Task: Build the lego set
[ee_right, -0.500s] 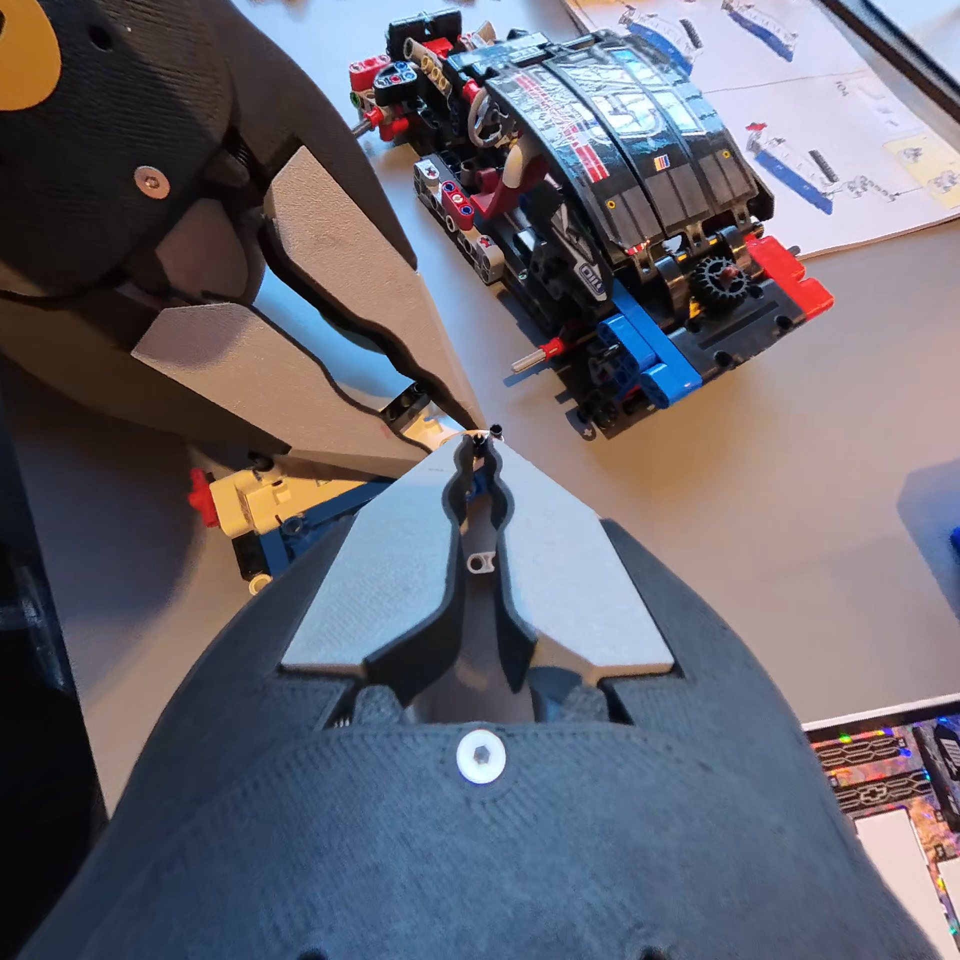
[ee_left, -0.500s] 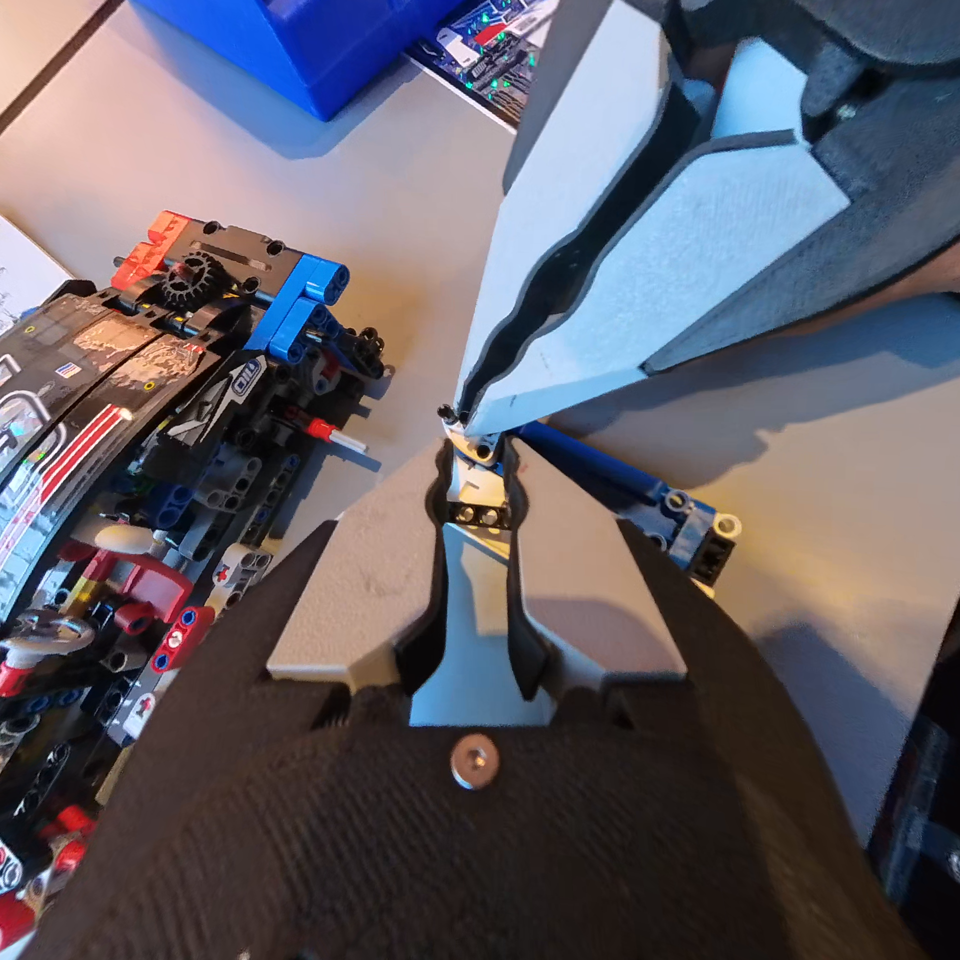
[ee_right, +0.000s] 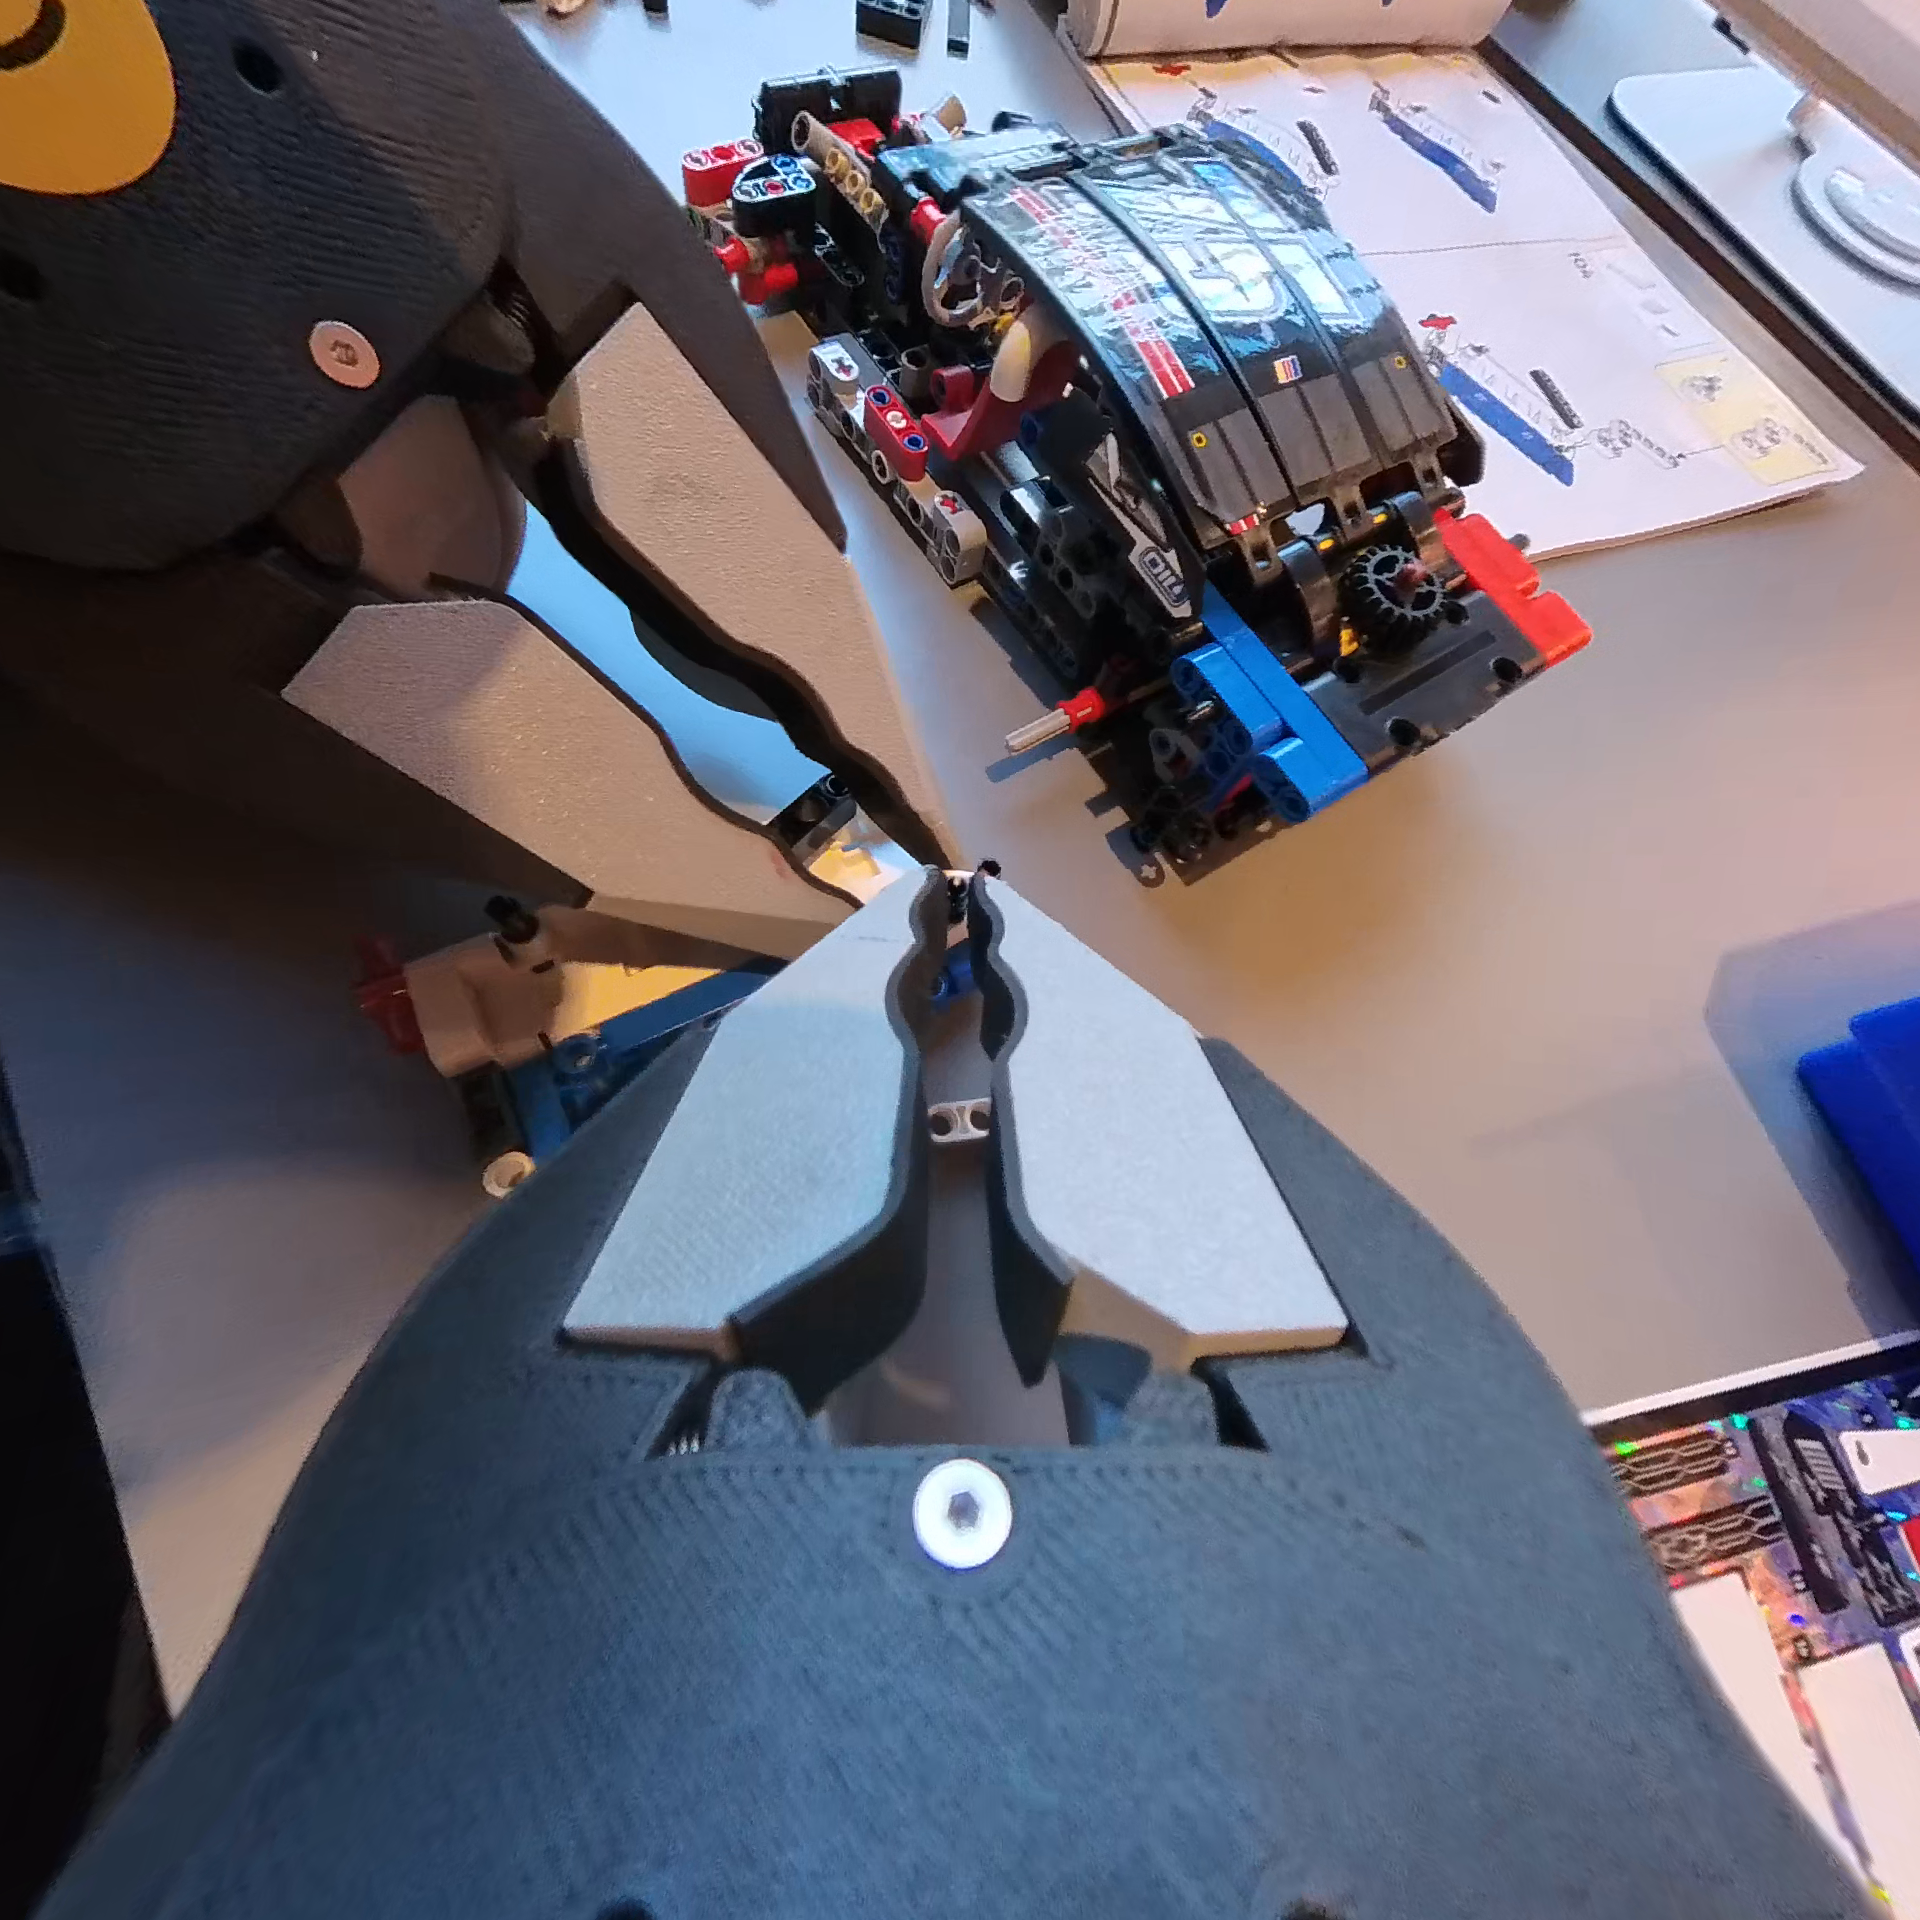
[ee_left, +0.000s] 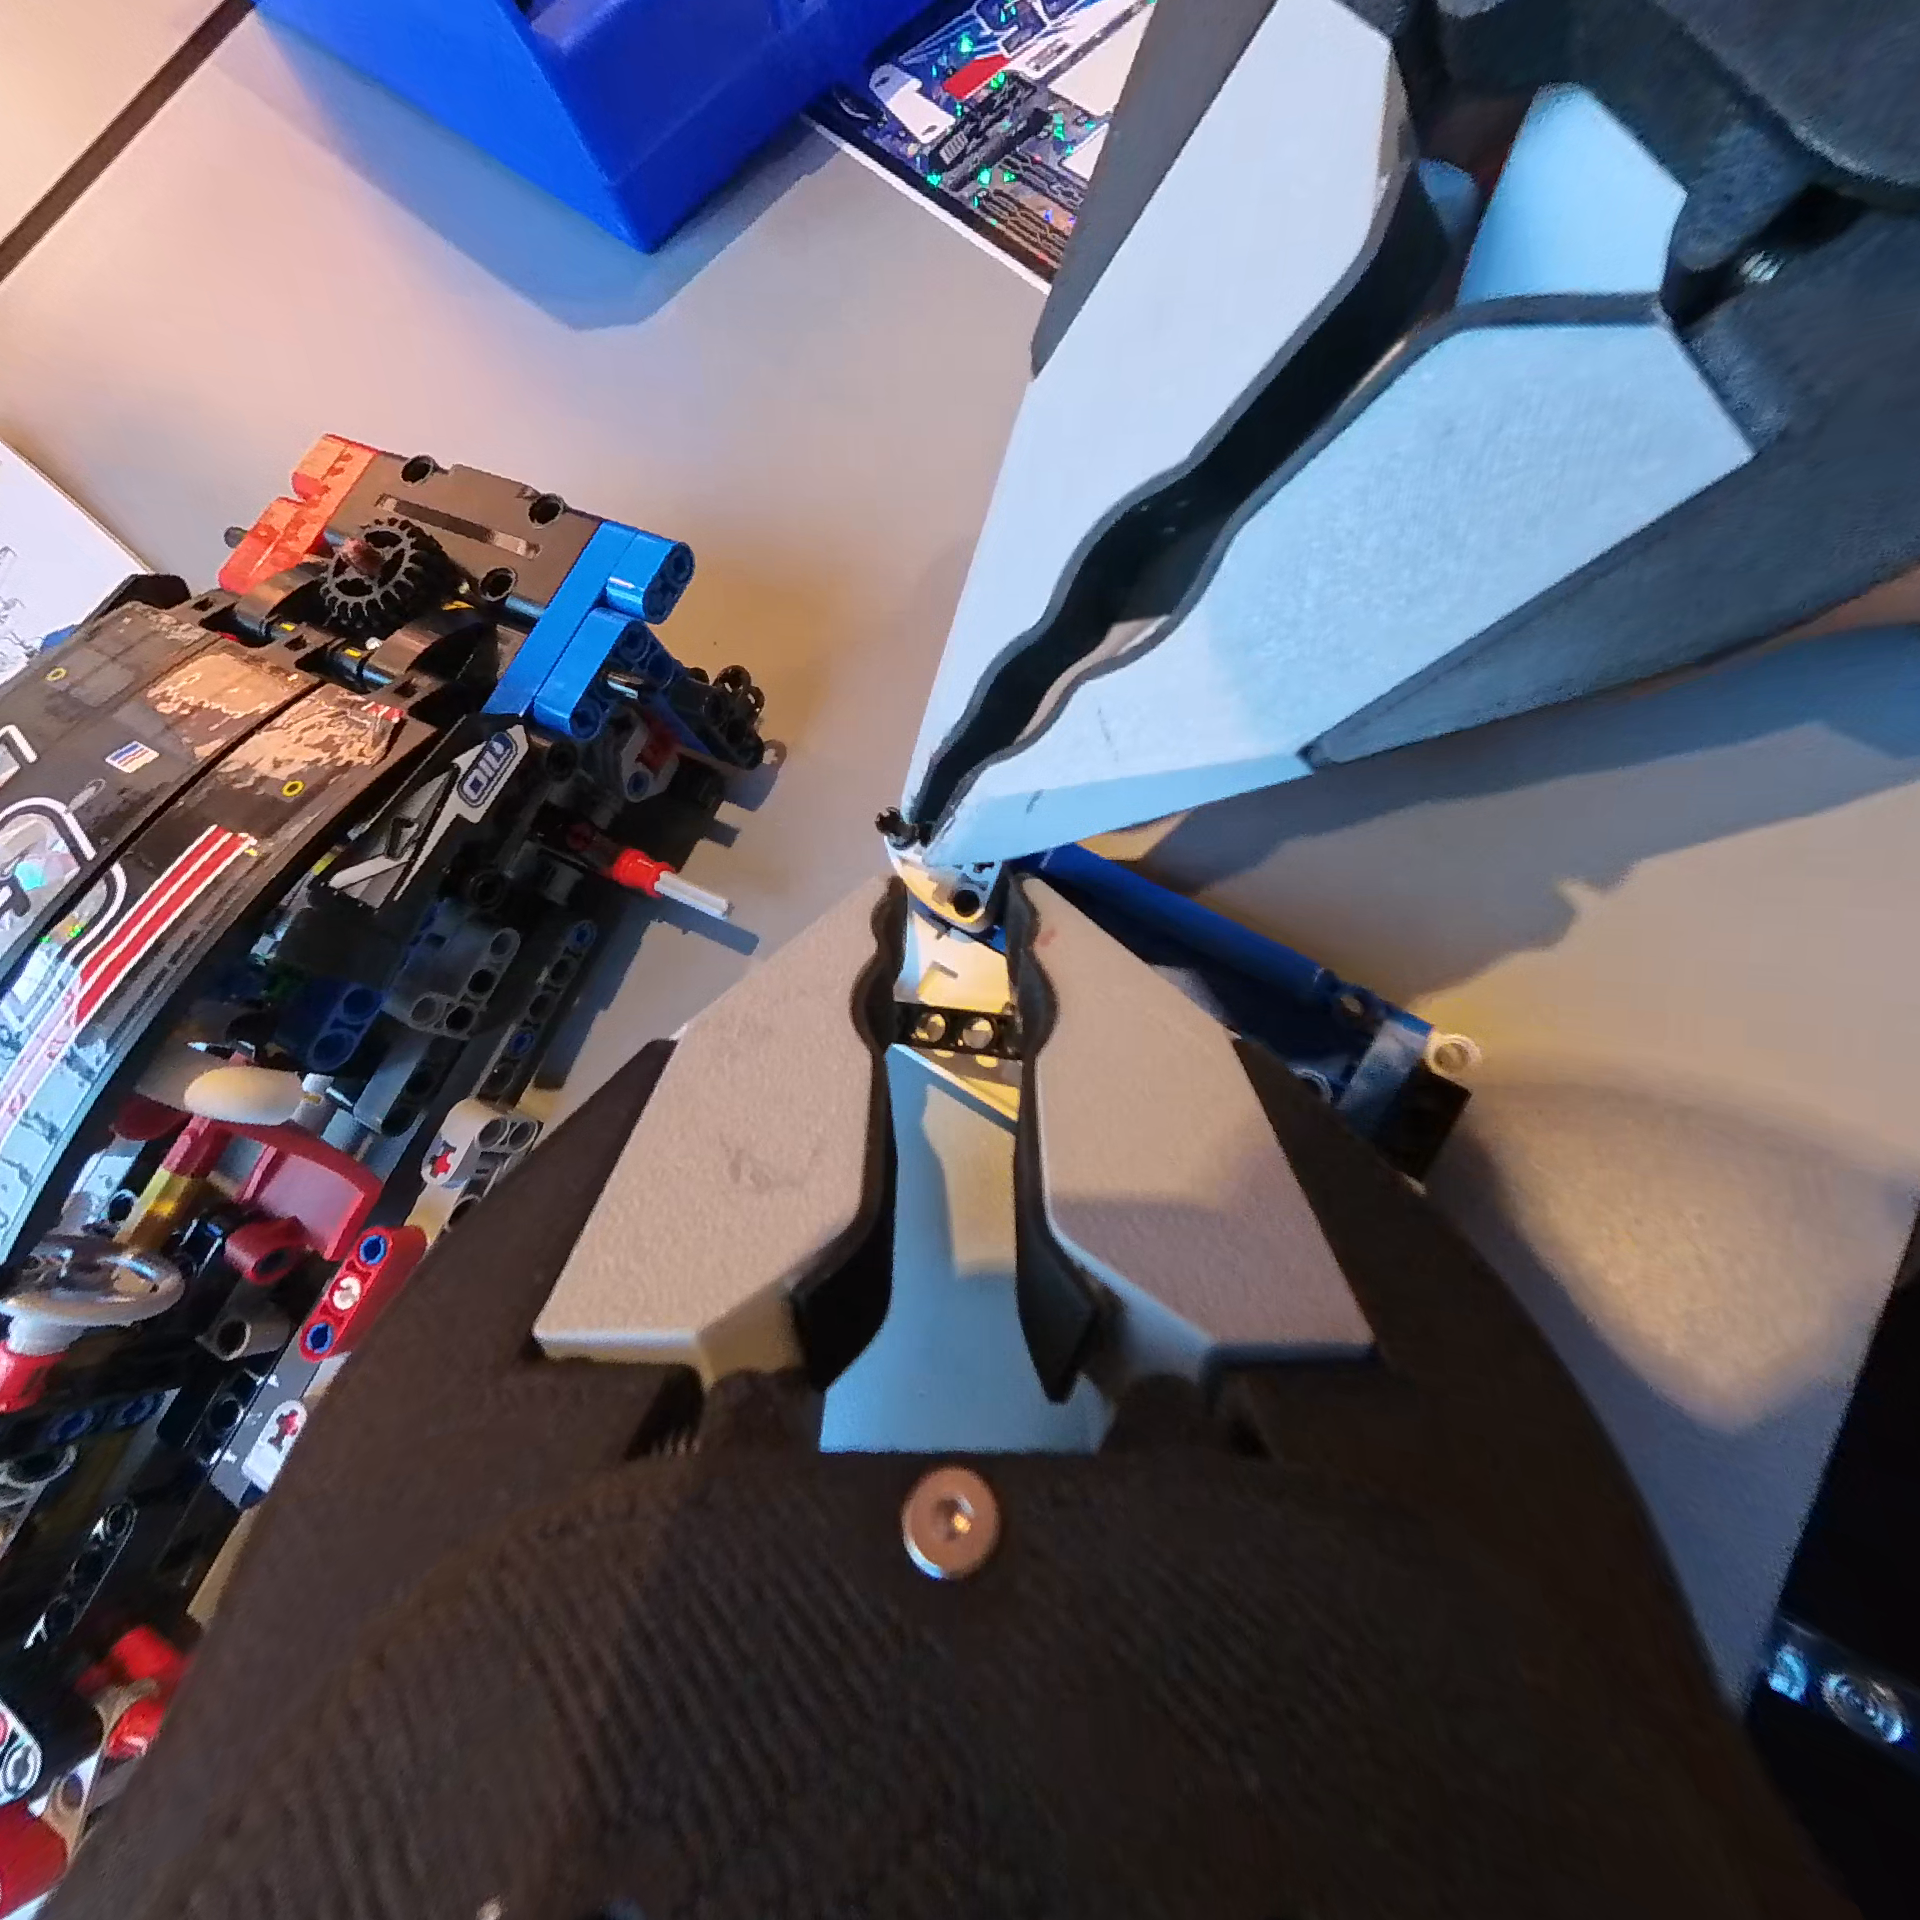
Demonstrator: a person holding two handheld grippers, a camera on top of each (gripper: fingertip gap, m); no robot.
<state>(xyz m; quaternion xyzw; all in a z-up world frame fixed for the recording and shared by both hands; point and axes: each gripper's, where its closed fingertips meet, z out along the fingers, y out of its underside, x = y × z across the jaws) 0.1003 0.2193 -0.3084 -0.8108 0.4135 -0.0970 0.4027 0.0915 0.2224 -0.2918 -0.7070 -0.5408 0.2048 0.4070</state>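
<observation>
**Lighting / image quality**

Mixed light: cool bluish daylight plus warm orange patches on the table. Hard, dark shadows fall under both grippers and beside the blue box. Specular glare on the car model roof panels and on the holographic sticker sheet. Strong wide-angle bending at the edges in both views. Near housings are soft; the right wrist view is slightly blurrier at its lower left. The centre is sharp.
</observation>
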